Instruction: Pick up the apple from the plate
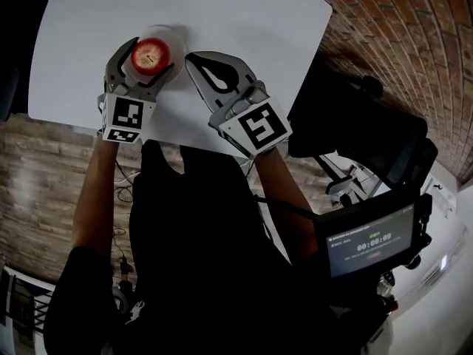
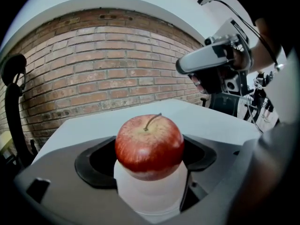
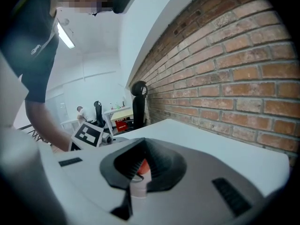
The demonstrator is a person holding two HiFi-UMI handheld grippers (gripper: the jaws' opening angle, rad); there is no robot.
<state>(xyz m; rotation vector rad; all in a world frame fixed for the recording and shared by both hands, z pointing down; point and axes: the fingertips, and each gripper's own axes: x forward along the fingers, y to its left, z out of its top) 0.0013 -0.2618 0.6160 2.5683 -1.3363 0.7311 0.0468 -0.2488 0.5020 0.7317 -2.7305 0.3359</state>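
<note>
A red apple (image 1: 150, 55) with a stem sits between the two fingers of my left gripper (image 1: 150, 49), which is shut on its sides. Under the apple is a small white plate (image 1: 176, 38) on the white table (image 1: 244, 13). In the left gripper view the apple (image 2: 149, 146) fills the gap between the dark pads, with the plate (image 2: 150, 196) just below it. My right gripper (image 1: 194, 58) hovers to the right of the plate, shut and holding nothing. Through its narrow slit the right gripper view shows a sliver of apple (image 3: 143, 167) and plate (image 3: 138, 190).
The table's near edge runs right under both grippers. A brick wall (image 2: 103, 78) stands beyond the table. A black chair (image 1: 369, 132) and a device with a lit screen (image 1: 369, 241) are to the right, off the table.
</note>
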